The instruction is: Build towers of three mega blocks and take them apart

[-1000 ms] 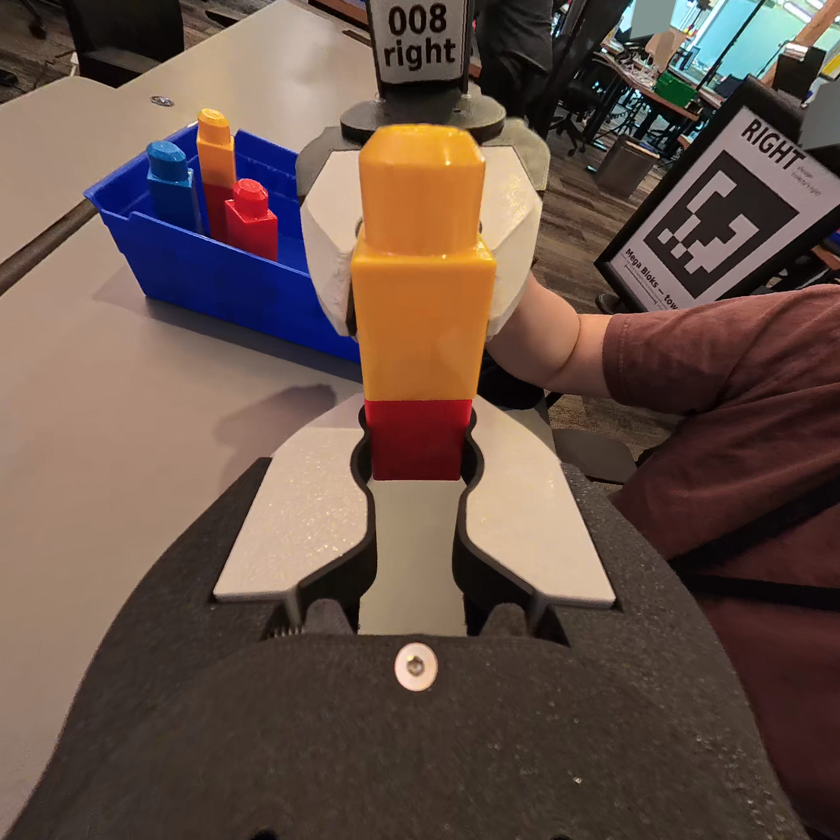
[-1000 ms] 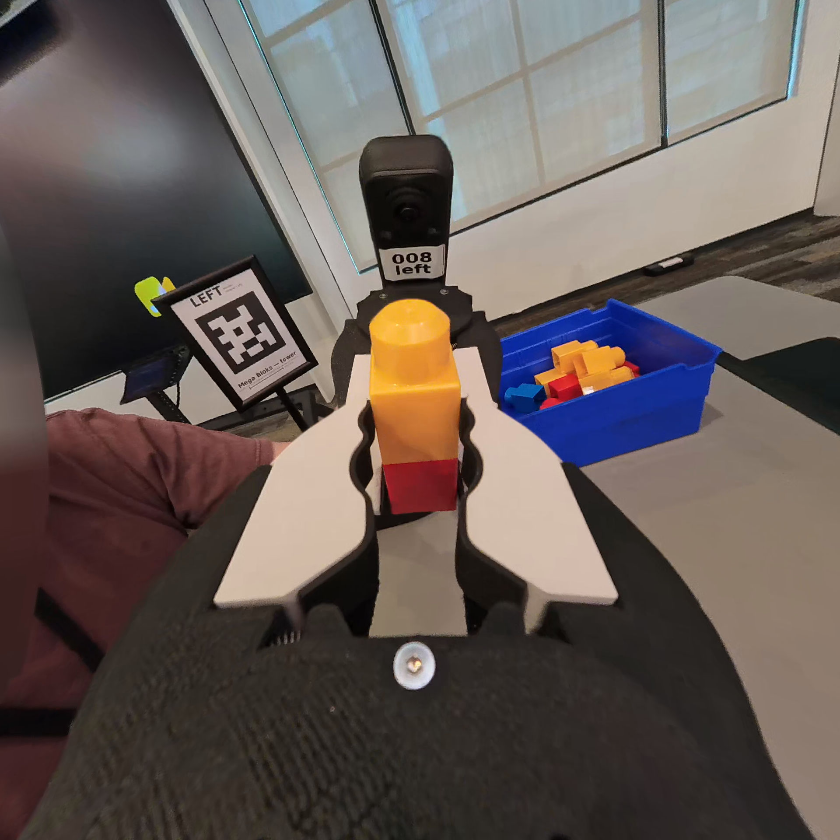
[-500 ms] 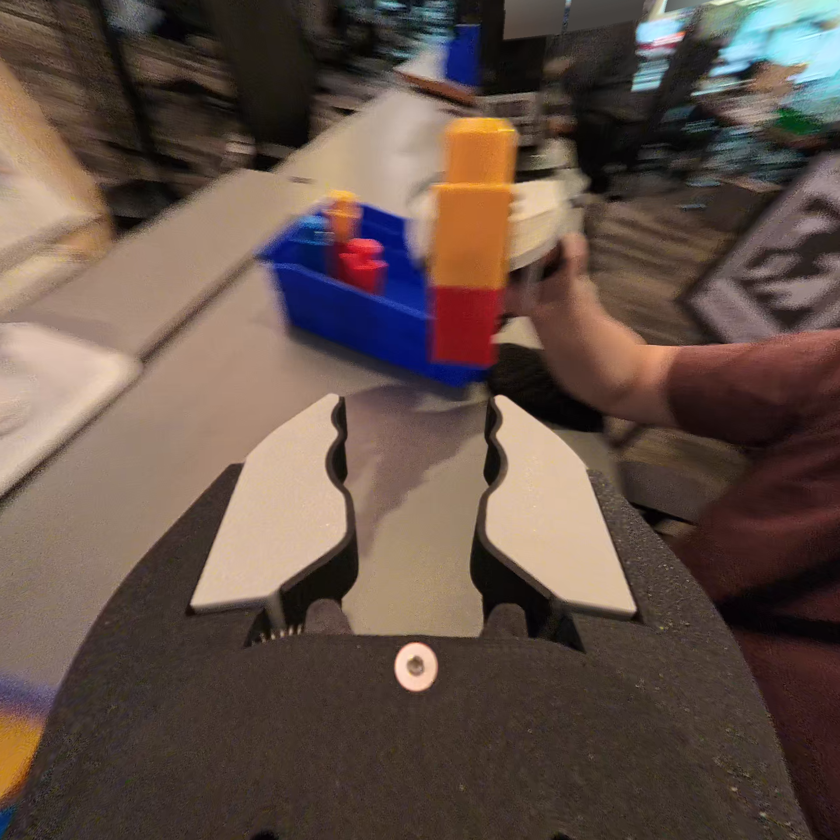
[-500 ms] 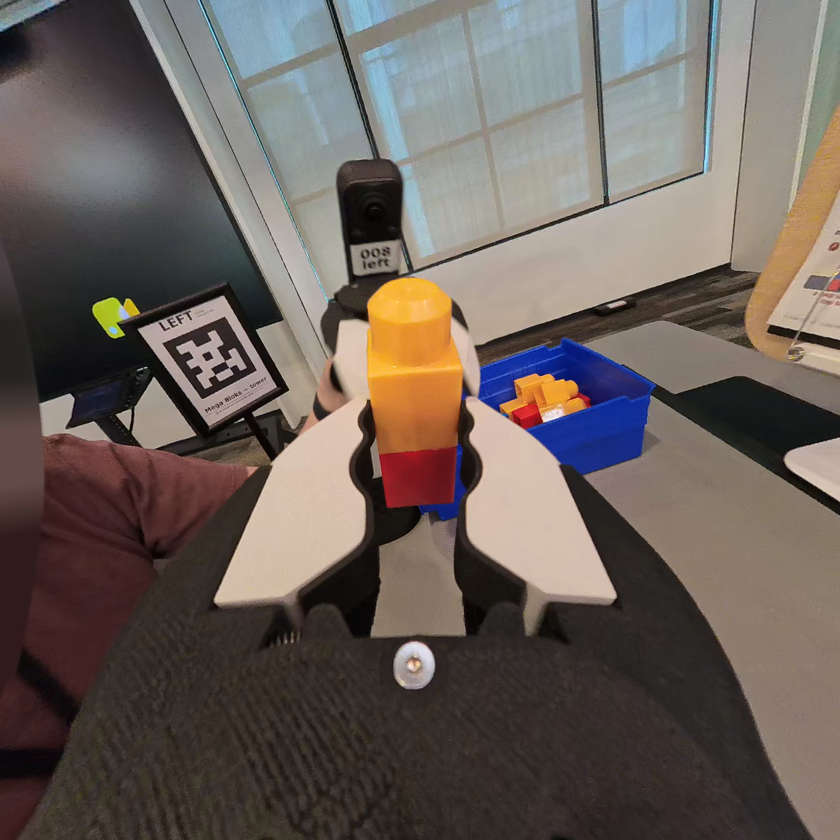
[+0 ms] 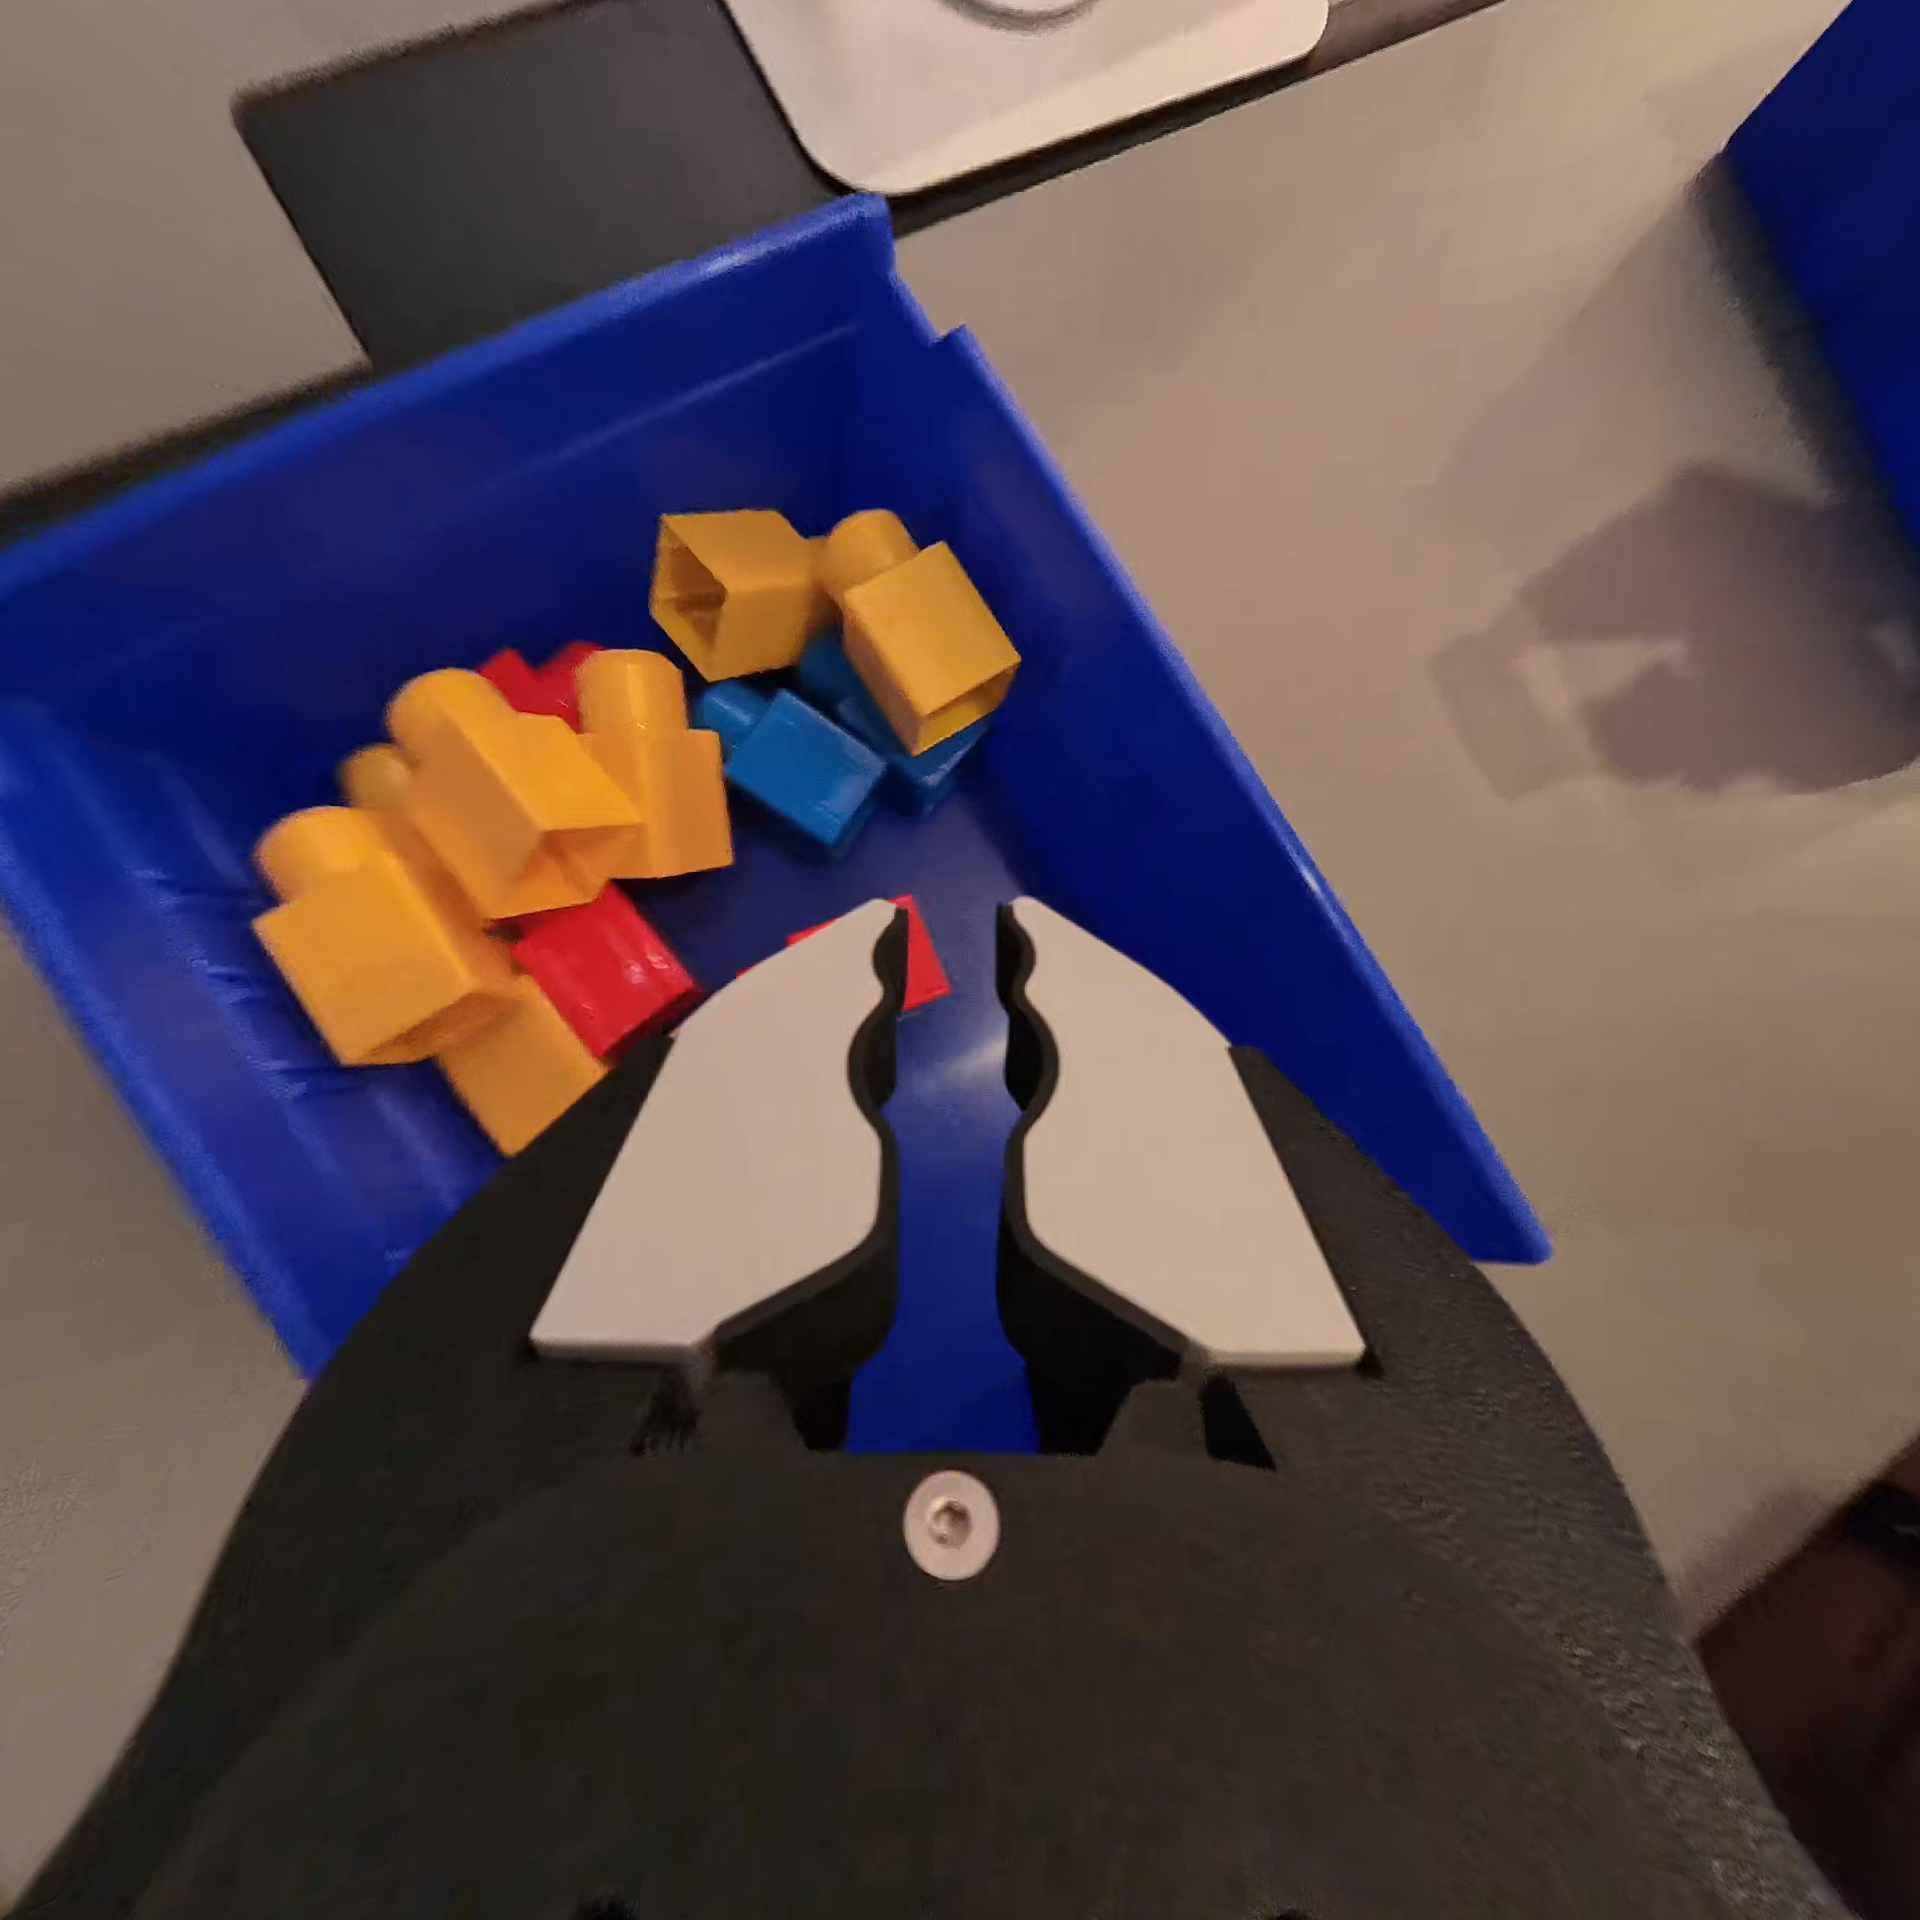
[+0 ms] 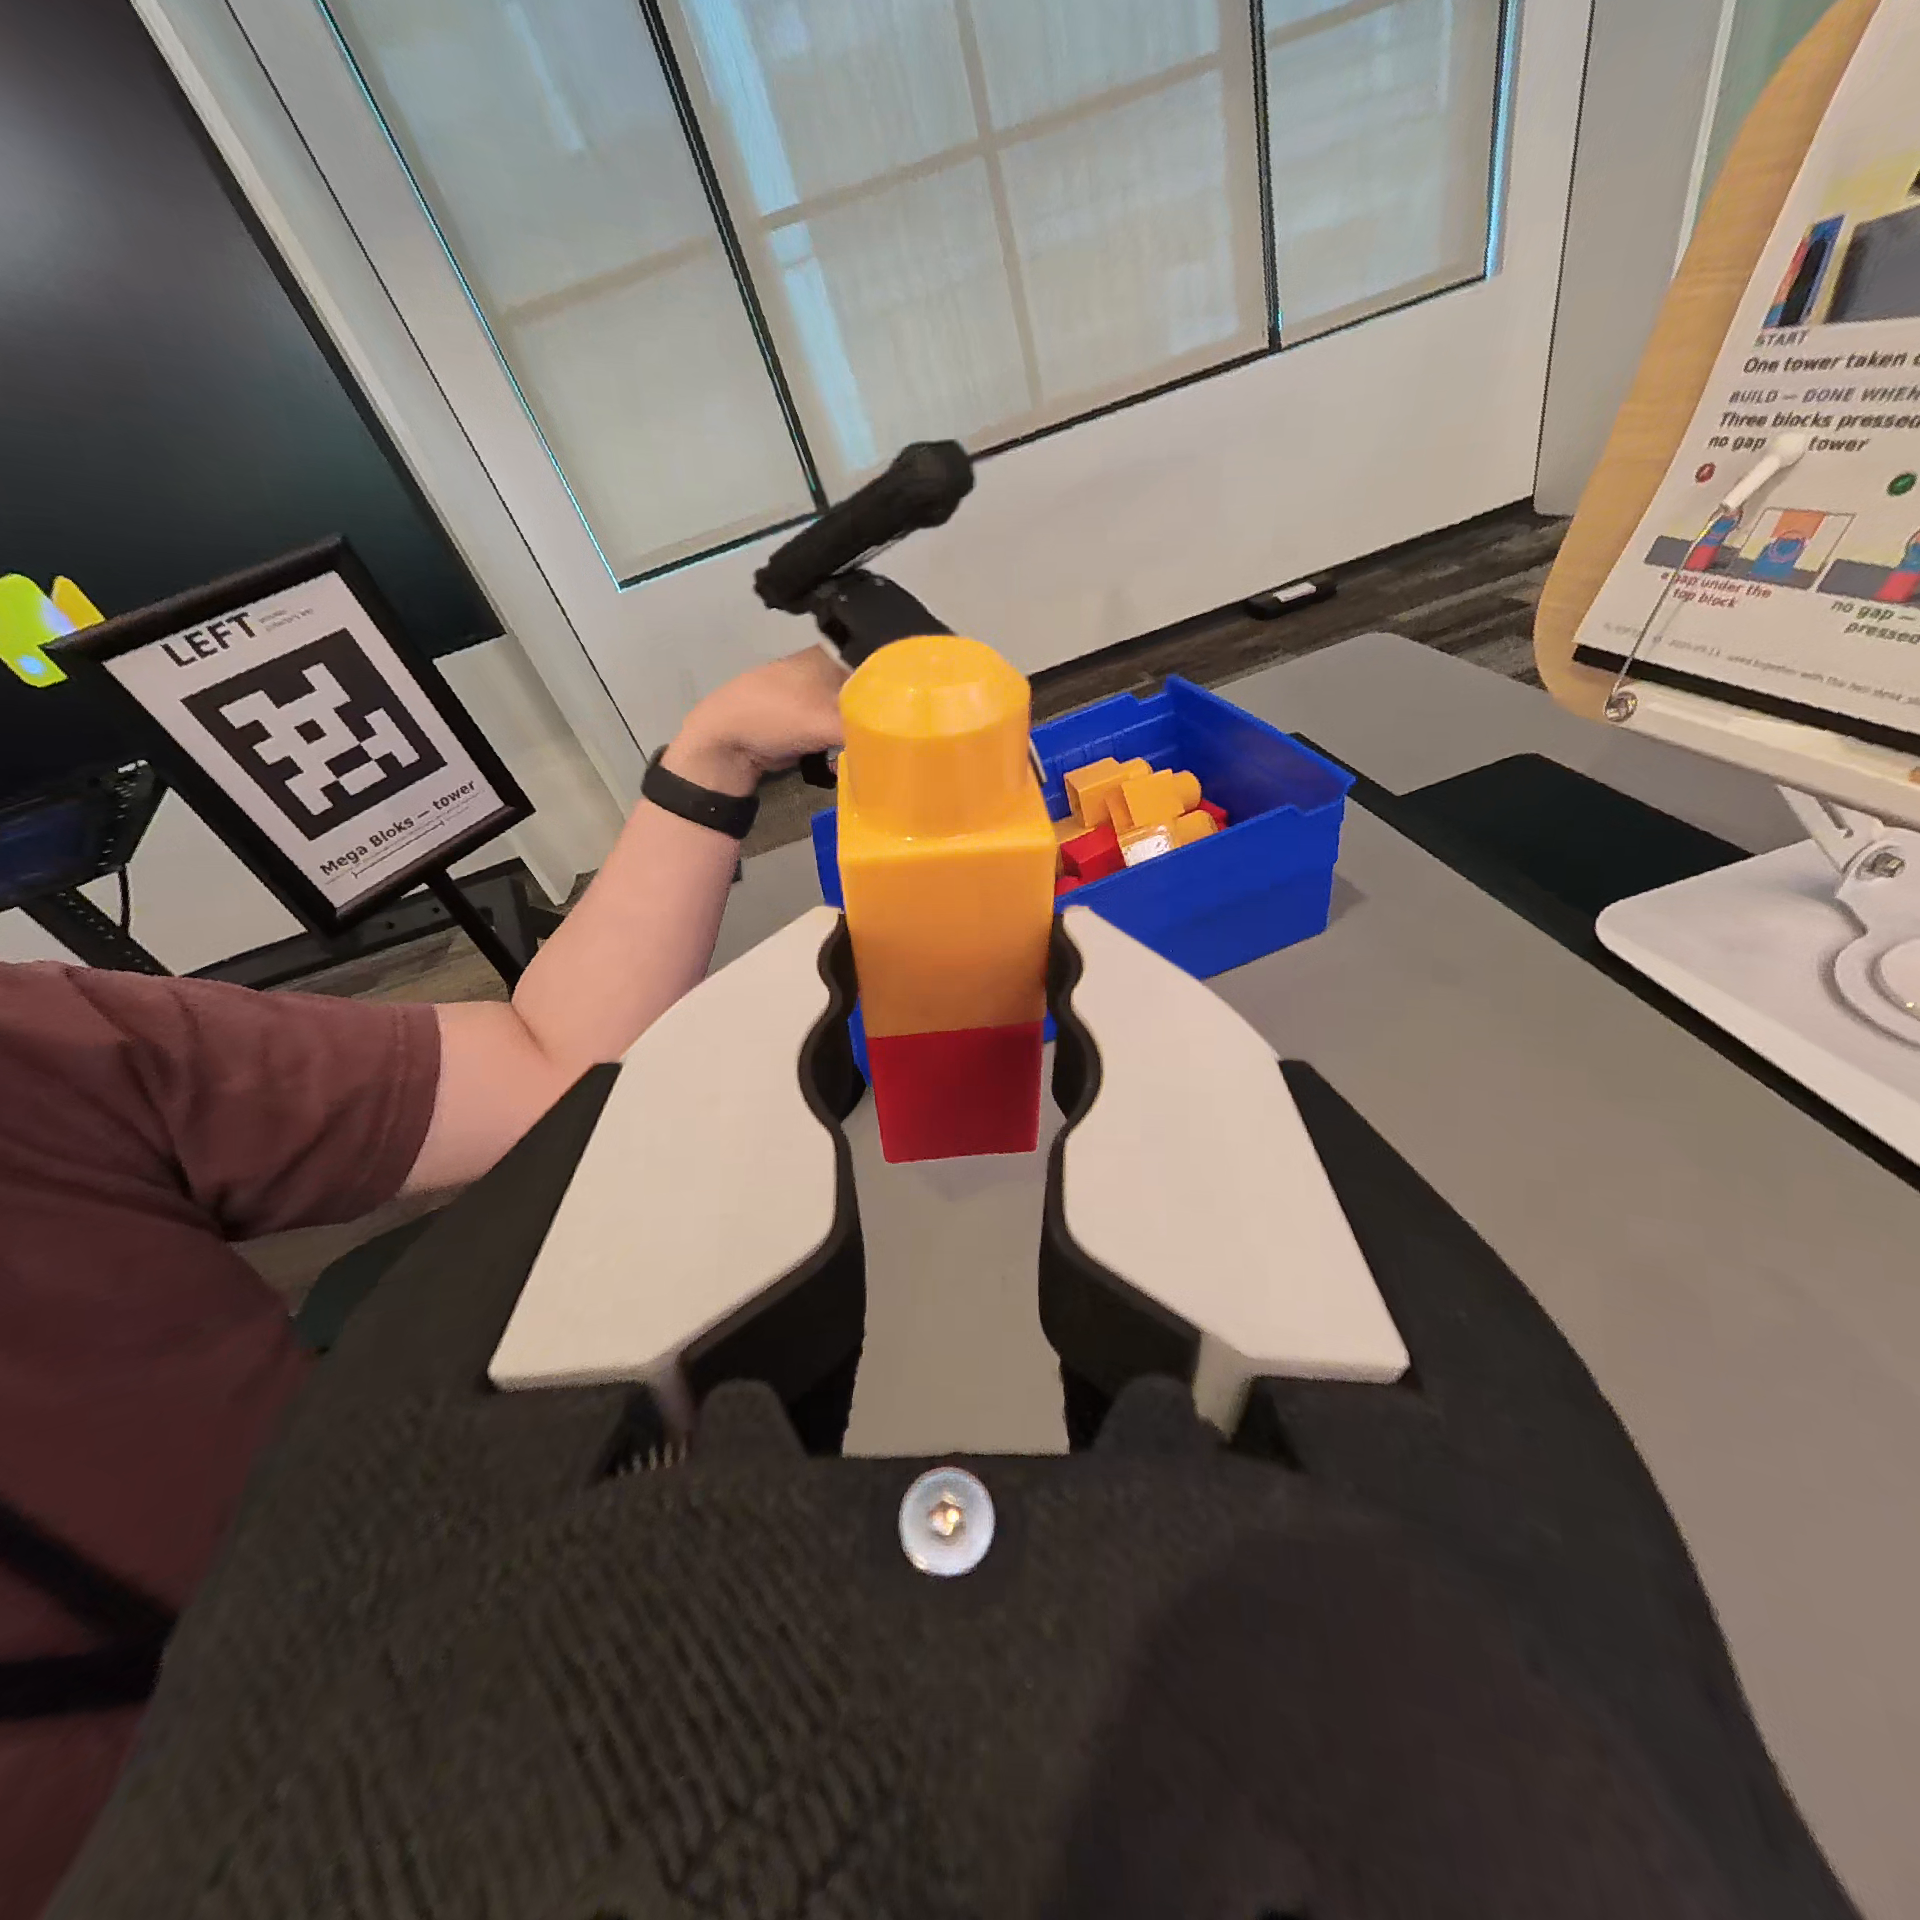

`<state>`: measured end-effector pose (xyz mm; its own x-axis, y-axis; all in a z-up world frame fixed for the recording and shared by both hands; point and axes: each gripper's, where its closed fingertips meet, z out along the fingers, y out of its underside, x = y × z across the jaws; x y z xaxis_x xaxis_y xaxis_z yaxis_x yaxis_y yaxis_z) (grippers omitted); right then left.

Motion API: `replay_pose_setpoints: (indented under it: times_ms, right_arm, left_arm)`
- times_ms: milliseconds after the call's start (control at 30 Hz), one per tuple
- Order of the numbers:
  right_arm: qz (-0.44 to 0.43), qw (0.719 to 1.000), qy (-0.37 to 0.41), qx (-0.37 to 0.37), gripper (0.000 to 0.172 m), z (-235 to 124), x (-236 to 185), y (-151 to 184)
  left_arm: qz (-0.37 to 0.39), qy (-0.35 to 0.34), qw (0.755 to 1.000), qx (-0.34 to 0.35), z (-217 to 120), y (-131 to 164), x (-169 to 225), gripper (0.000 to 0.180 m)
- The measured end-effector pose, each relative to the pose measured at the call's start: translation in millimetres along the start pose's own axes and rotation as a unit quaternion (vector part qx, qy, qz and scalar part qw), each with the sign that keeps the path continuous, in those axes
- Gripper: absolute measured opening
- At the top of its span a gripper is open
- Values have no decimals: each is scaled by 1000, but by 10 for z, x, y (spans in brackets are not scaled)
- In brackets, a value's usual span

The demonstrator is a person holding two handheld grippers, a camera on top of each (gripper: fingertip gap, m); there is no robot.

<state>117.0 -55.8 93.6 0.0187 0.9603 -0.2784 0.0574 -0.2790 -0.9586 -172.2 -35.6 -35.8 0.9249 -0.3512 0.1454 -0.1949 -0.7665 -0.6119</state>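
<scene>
left gripper (image 5: 945, 914) now apart over blue bin (image 5: 1143, 727), released tower (image 6: 940, 935), right gripper (image 6: 945, 956) clamping it

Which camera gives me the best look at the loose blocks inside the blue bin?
The left wrist view: it looks straight down into the blue plastic bin, showing separate yellow, blue and red blocks. The right wrist view shows the bin farther off, side-on, with only the pile's top visible.

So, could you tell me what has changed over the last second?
The left gripper let go of the red block, swung away, and now points open-jawed down into the blue bin of loose blocks. Unchanged: the right gripper stays clamped on the yellow block, red block attached below.
</scene>
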Motion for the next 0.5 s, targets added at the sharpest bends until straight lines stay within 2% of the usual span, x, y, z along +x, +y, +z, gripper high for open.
replay_pose_setpoints:
  times_ms: [33,233,433,500]
  right_arm:
    - [0,1000,1,-2,35,4,10,11]
    - [12,1000,-5,-7,35,11,45,45]
    - [17,1000,-11,-13,35,17,36,59]
    - [13,1000,-8,-15,36,5,33,53]
  left_arm:
    - [-16,5,1000,-12,49,26,-16,16]
    - [-15,-71,994,-76,181,233,-288,16]
    - [-47,-46,995,-71,314,208,-222,12]
    - [-59,-73,993,-71,341,241,-292,13]
